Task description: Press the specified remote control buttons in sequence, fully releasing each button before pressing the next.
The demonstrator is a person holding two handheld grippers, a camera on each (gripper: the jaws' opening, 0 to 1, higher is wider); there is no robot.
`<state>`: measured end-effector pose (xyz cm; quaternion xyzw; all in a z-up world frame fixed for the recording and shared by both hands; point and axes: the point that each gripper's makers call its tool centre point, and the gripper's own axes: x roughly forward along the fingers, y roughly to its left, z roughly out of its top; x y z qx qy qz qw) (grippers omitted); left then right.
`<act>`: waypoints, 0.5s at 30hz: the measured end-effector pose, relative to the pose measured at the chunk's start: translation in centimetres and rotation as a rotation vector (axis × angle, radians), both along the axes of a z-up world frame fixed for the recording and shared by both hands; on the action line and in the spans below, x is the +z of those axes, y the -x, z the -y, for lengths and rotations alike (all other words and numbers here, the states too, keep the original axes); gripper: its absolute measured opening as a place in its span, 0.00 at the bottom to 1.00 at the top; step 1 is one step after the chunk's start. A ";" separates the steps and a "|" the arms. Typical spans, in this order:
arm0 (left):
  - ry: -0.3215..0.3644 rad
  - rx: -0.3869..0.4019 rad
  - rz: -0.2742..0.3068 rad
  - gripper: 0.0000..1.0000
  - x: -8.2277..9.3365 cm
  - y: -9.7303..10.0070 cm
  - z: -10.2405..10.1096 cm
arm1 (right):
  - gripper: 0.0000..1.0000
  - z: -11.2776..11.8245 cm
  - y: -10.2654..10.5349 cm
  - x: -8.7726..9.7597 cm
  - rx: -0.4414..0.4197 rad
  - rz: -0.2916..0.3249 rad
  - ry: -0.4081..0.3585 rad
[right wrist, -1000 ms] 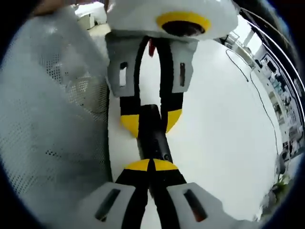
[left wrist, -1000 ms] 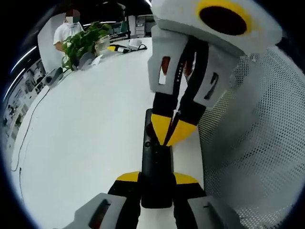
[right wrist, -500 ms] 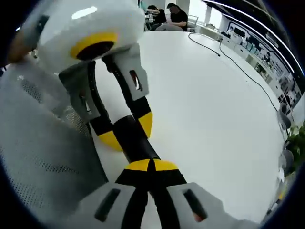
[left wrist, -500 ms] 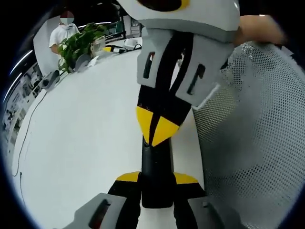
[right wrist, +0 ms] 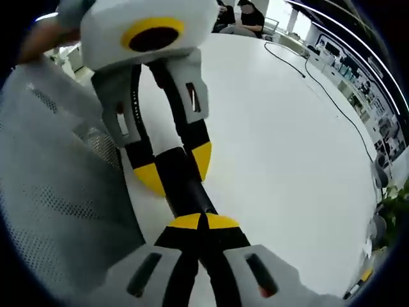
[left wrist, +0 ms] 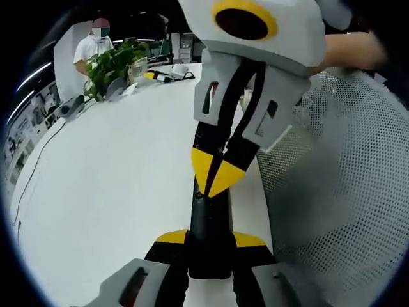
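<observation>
A black remote control lies lengthwise between the yellow-tipped jaws of my left gripper, which is shut on its near end above the white table. My right gripper comes down from the top of the left gripper view, shut, with its tips on the remote's upper face. In the right gripper view the shut tips of the right gripper meet the remote, and the left gripper clamps its far end. The buttons under the tips are hidden.
The white table spreads to the left, with a thin cable on it. A white mesh chair back stands close beside the remote. A potted plant and a person are at the far end.
Both views have swung with the hands. The right gripper's shut tips stay on the remote, and its body has tilted. The left gripper keeps its hold.
</observation>
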<state>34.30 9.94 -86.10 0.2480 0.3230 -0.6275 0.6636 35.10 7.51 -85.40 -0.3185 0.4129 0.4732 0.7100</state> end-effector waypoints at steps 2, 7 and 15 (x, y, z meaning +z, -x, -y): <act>0.006 0.004 -0.001 0.24 0.0 0.1 0.0 | 0.00 0.0 0.0 0.0 0.019 0.000 0.002; -0.013 -0.014 0.032 0.24 0.0 0.1 0.2 | 0.00 0.0 0.0 0.0 -0.039 -0.054 -0.040; -0.035 -0.027 0.051 0.24 -0.1 0.1 0.2 | 0.00 0.9 -0.9 -0.1 -0.080 -0.105 -0.067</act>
